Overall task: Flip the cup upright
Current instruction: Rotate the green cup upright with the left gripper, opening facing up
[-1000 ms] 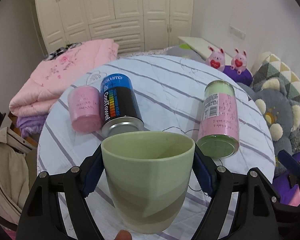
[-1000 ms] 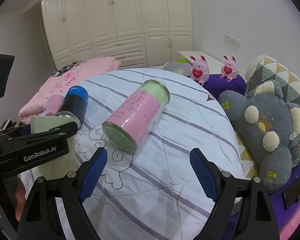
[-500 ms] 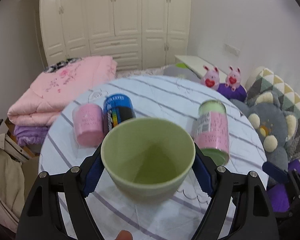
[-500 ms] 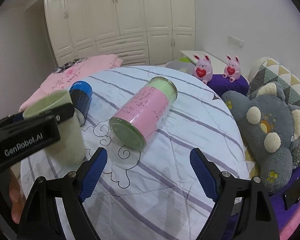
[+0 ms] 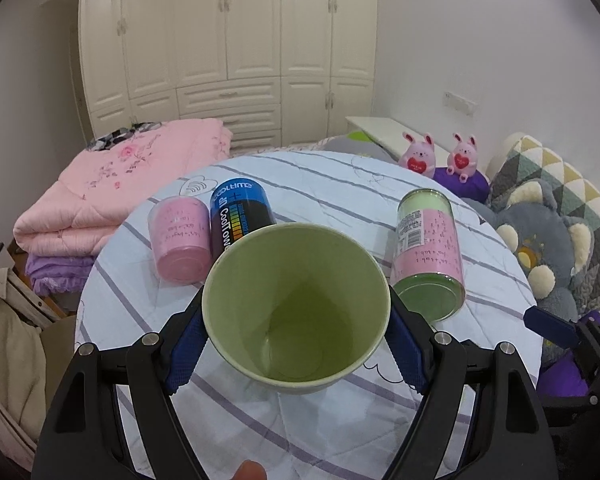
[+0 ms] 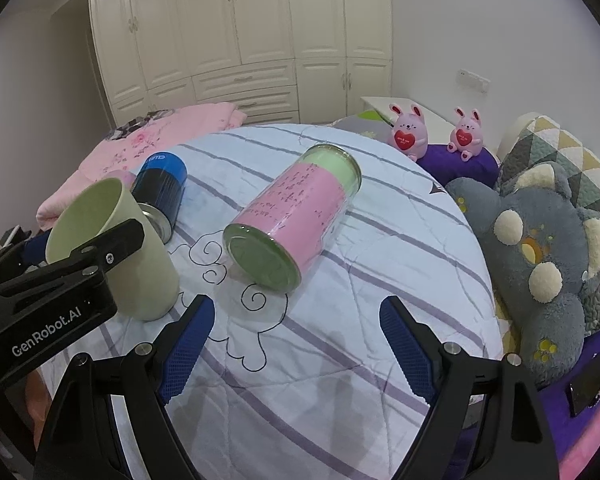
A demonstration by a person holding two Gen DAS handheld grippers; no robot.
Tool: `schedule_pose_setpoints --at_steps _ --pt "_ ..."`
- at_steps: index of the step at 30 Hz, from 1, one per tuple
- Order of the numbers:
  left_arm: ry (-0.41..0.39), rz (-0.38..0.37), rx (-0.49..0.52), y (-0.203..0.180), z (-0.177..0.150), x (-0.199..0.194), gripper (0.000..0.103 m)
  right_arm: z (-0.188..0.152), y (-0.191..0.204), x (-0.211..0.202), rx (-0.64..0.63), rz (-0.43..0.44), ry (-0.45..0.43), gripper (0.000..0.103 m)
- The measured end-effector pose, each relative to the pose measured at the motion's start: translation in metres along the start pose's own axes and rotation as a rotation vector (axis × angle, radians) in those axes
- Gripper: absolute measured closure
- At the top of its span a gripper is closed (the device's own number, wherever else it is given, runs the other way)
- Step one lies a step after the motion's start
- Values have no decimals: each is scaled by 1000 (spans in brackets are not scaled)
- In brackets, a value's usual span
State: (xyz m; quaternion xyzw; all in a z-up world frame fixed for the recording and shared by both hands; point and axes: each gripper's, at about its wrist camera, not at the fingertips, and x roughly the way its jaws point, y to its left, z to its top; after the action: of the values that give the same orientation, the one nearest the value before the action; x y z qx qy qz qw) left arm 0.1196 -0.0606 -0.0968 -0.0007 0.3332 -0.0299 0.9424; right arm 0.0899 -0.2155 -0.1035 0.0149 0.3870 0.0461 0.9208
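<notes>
The left hand-held gripper [image 5: 296,336] is clamping the green cup [image 5: 296,308] by its sides, a blue pad pressing on each flank just under the rim; the cup's mouth is facing up and toward the left wrist camera, so its pale green inside is showing down to the base; from the right wrist view the cup [image 6: 112,248] is leaning, rim tipped to the left, with its base at or near the striped cloth, though contact cannot be told; it is sitting at the near left part of the tabletop [image 6: 380,248], which is covered by a white quilted cloth with lilac stripes.

The right hand-held gripper [image 6: 296,344] is hanging wide apart over the near edge of the cloth, its blue pads gripping nothing.

Just behind the cup a dark can with a blue top [image 5: 240,216] is lying on its side, and a small pink container [image 5: 180,240] is lying touching its left side; to the right, apart from the cup, a clear jar with a pink label [image 6: 292,216] is lying on its side, its green end facing the cameras.
</notes>
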Motion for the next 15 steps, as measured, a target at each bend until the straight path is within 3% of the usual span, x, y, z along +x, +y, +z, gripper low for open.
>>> schedule_pose_setpoints --at_steps 8,12,15 --pt "13 5 -1 0 1 0 21 3 3 -4 -3 -5 -7 17" --pt "-4 4 -1 4 1 -8 7 4 5 -6 -5 -6 -11 17" --pt "-14 2 -4 7 2 -15 5 5 7 -11 -7 -5 -19 17"
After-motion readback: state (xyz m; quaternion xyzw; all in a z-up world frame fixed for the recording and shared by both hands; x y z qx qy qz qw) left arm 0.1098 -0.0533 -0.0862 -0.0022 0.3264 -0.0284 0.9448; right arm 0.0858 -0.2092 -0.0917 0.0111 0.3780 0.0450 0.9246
